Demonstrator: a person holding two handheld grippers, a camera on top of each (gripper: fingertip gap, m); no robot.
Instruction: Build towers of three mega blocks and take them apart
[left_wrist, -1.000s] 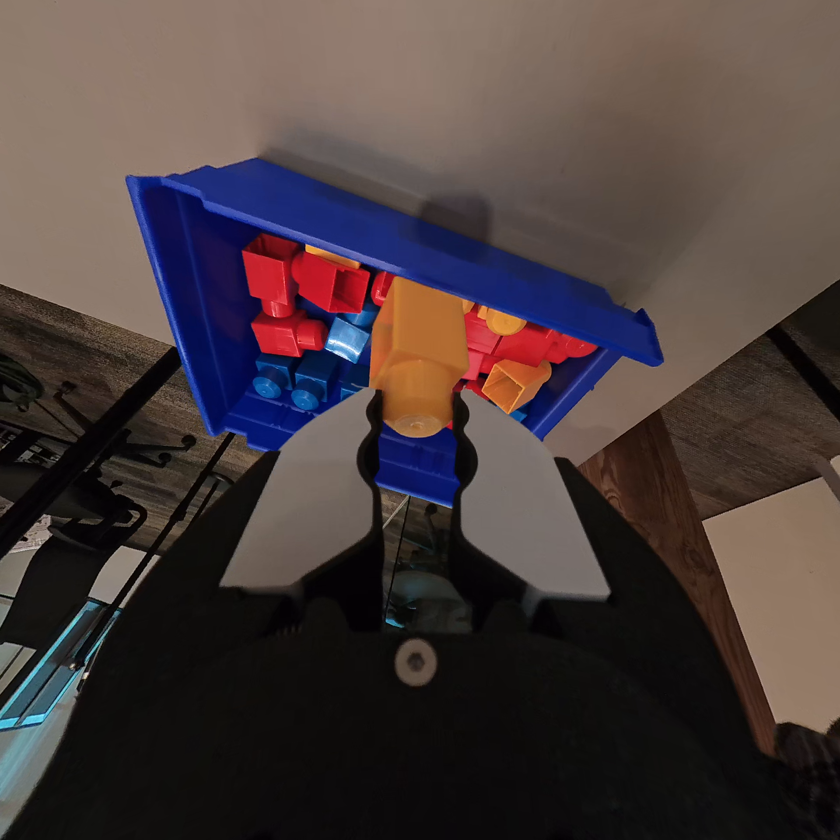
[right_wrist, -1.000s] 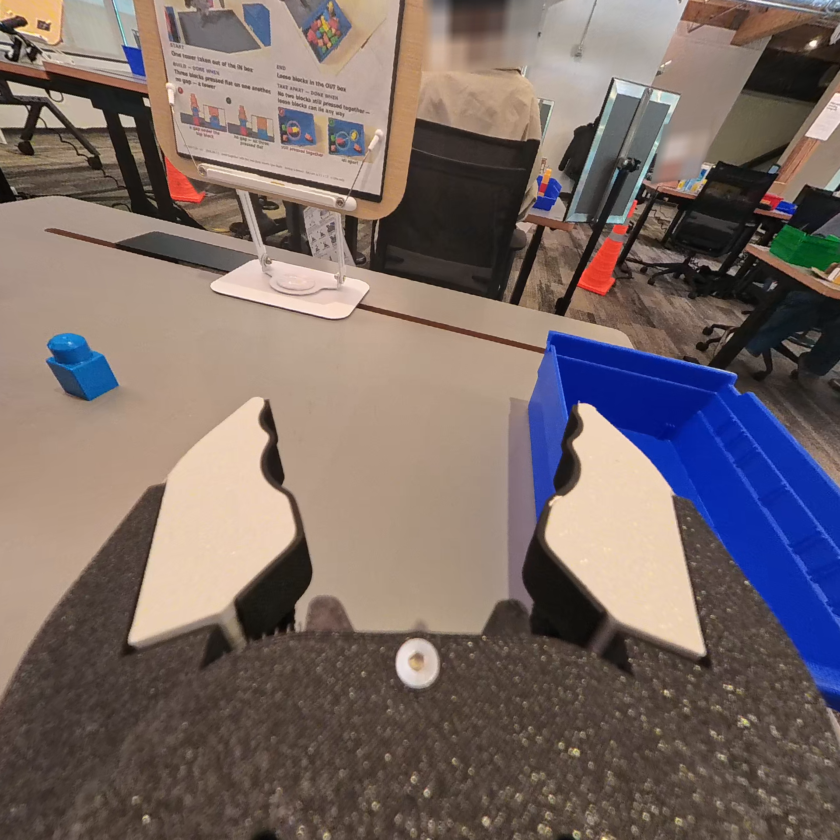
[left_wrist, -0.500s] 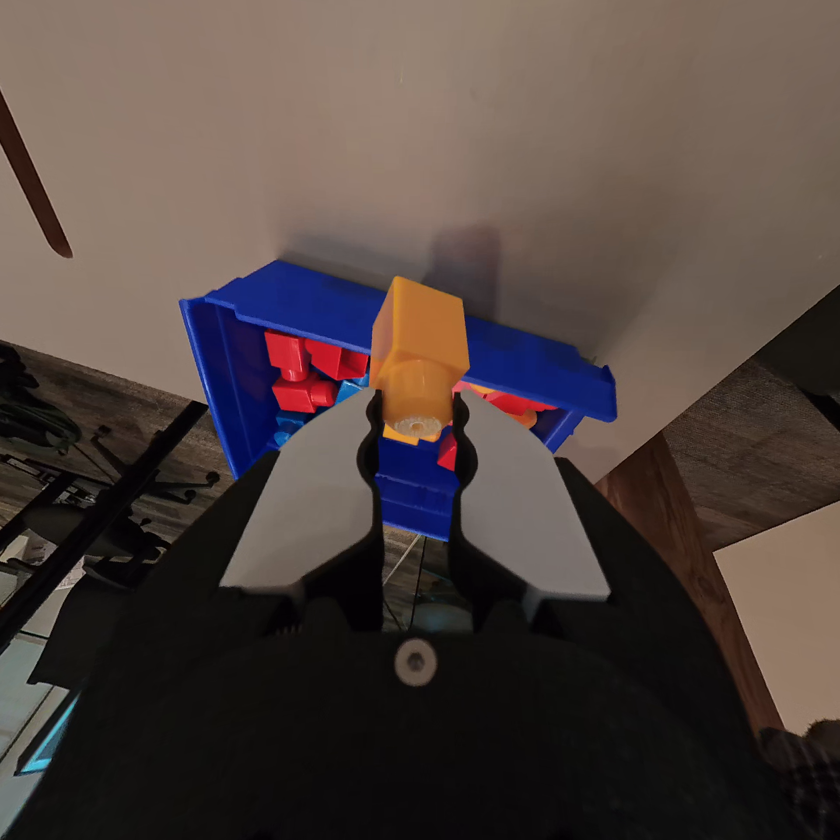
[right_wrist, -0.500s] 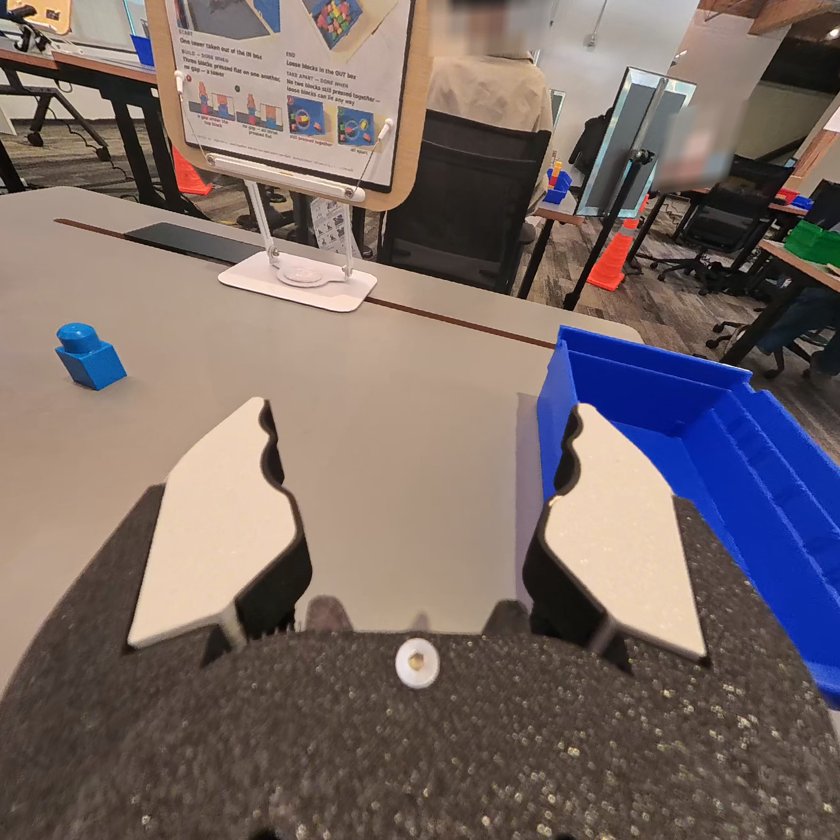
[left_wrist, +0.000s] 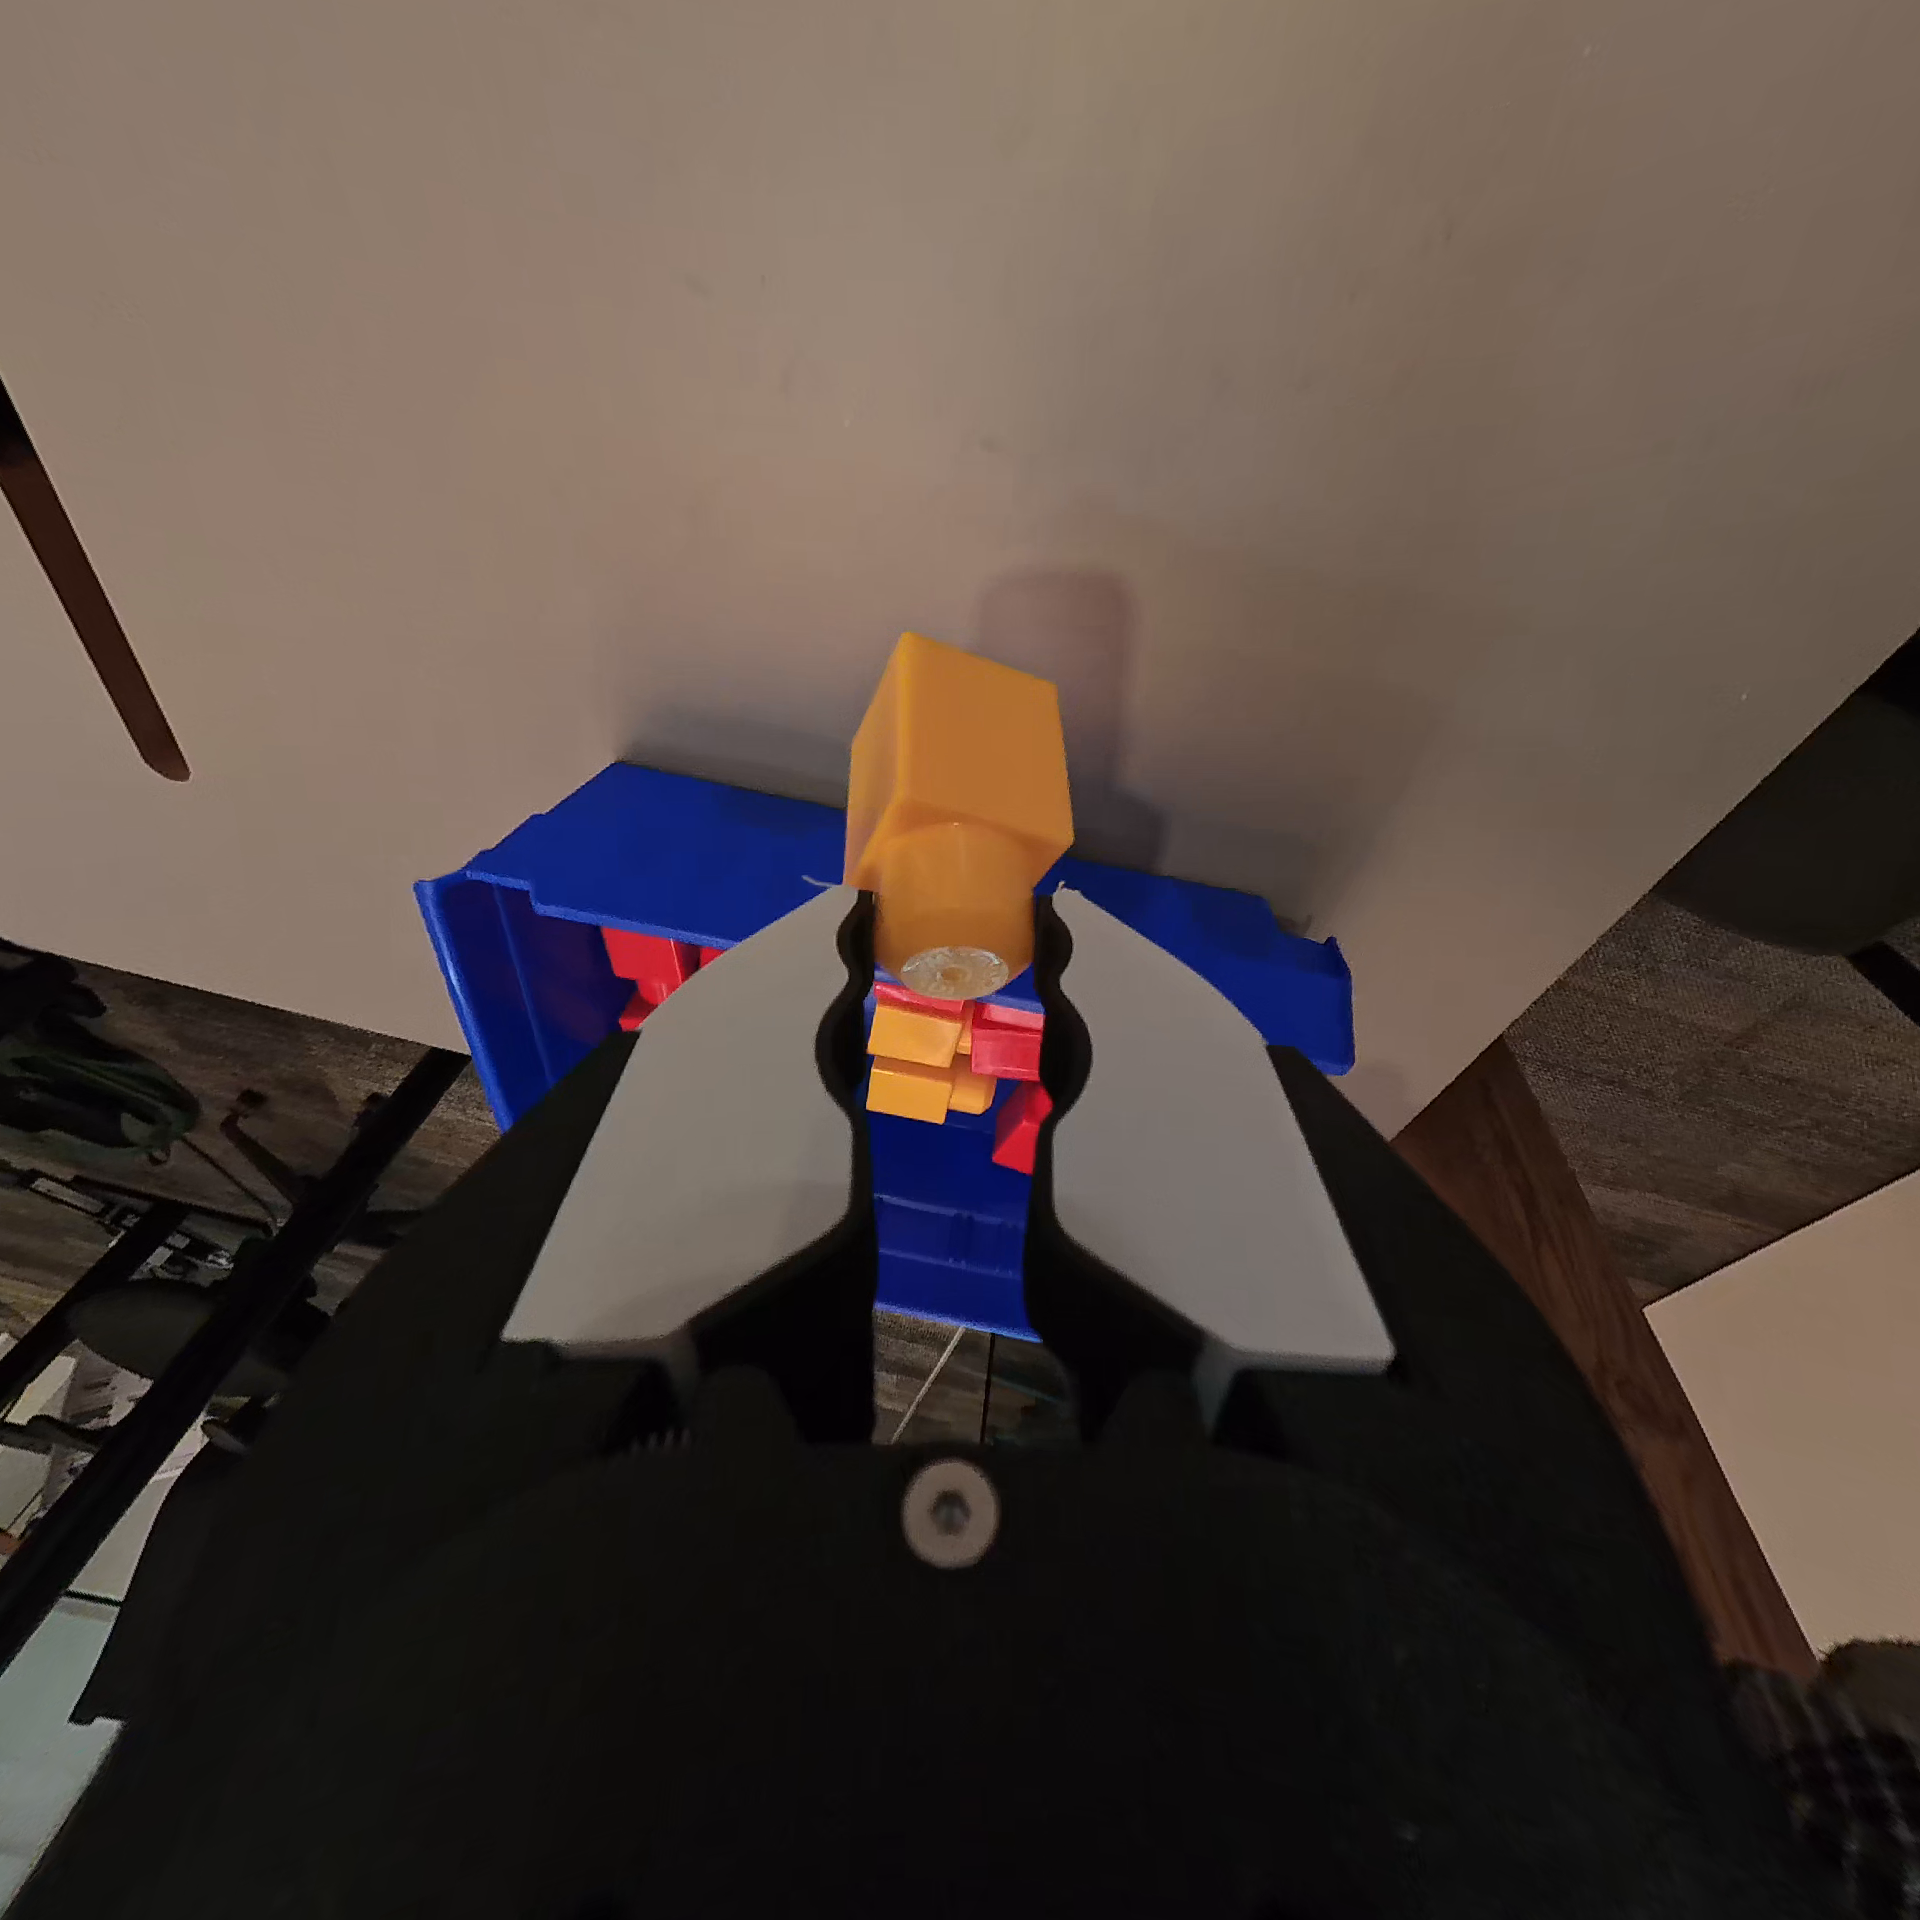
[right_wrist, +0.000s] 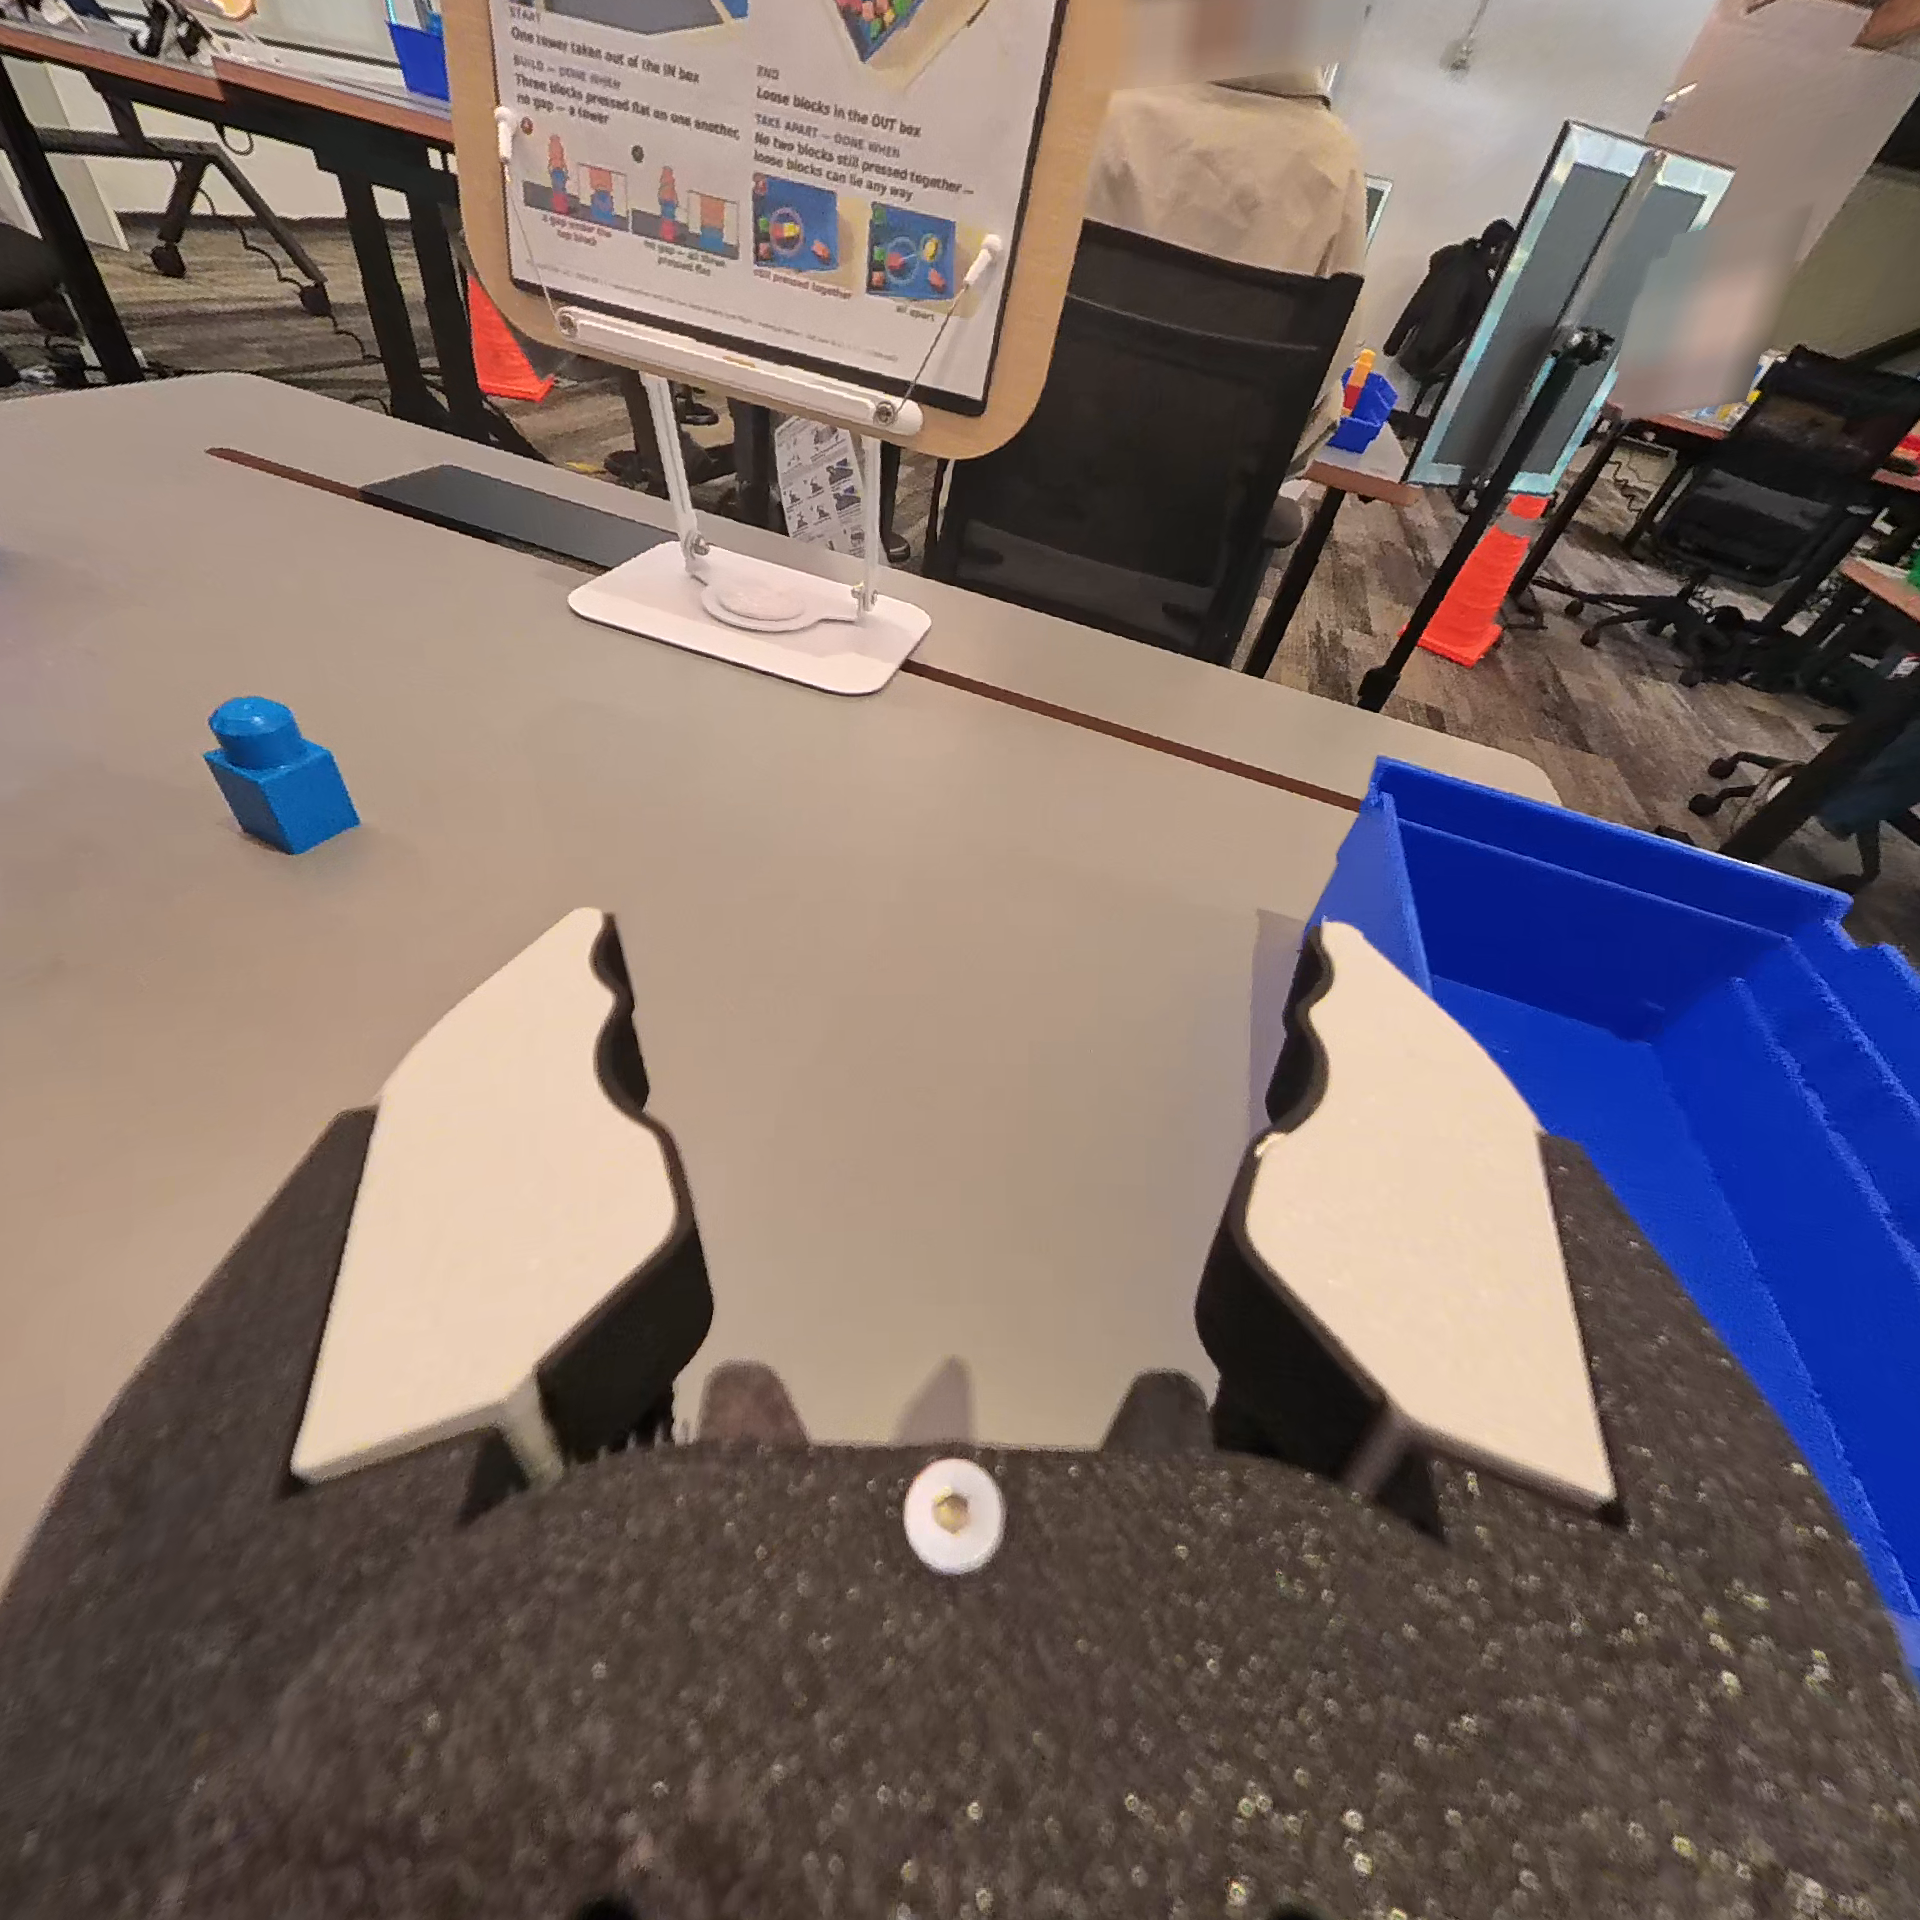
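Orange block (left_wrist: 961, 774) farther from blue bin (left_wrist: 665, 862), pinched in left jaws; right jaws spread near blue block (right_wrist: 281, 779).

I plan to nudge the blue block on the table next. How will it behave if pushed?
The blue block looks like rigid plastic, so it probably won't flex. It stands upright on a flat square base on the smooth table, so a low push likely slides it. A push on its round stud might tip it.

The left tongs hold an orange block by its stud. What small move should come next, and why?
Probably carry the orange block across to the blue block standing stud-up alone on the table. The left tongs already grip it above the bin of blocks; the right tongs are open and empty.
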